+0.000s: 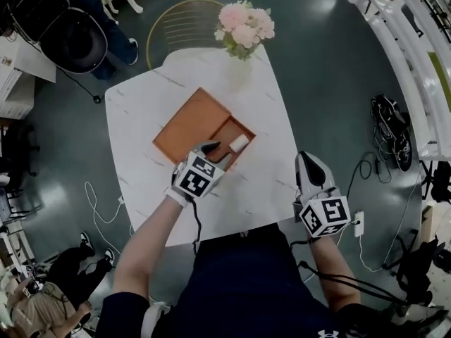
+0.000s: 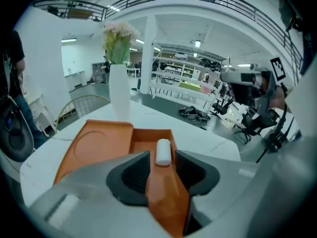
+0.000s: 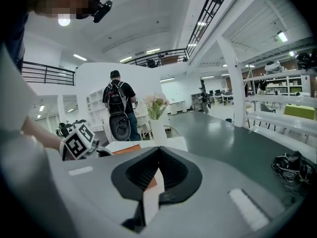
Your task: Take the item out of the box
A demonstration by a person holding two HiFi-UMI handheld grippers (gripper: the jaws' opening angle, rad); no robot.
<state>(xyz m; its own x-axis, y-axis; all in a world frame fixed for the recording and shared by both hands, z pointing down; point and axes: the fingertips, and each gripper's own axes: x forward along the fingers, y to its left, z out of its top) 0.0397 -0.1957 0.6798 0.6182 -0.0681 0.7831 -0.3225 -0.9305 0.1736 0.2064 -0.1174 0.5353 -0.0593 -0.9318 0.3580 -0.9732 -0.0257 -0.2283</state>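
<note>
An open orange box (image 1: 192, 123) lies on the white table (image 1: 268, 182). A small white roll-shaped item (image 1: 239, 143) rests in its deeper right compartment. My left gripper (image 1: 211, 149) hovers over the box's near corner, open, nothing held. In the left gripper view the white item (image 2: 163, 151) lies just beyond the tips of the left gripper (image 2: 162, 165), over the orange box (image 2: 96, 148). My right gripper (image 1: 308, 158) is off by the table's right edge, shut and empty. In its own view the right gripper (image 3: 158, 151) has its jaws meeting at the tips.
A white vase of pink flowers (image 1: 244, 25) stands at the table's far edge, with a gold wire chair (image 1: 180, 25) behind it. Cables and a bag (image 1: 391, 129) lie on the floor to the right. A person with a backpack (image 3: 118, 105) stands far off.
</note>
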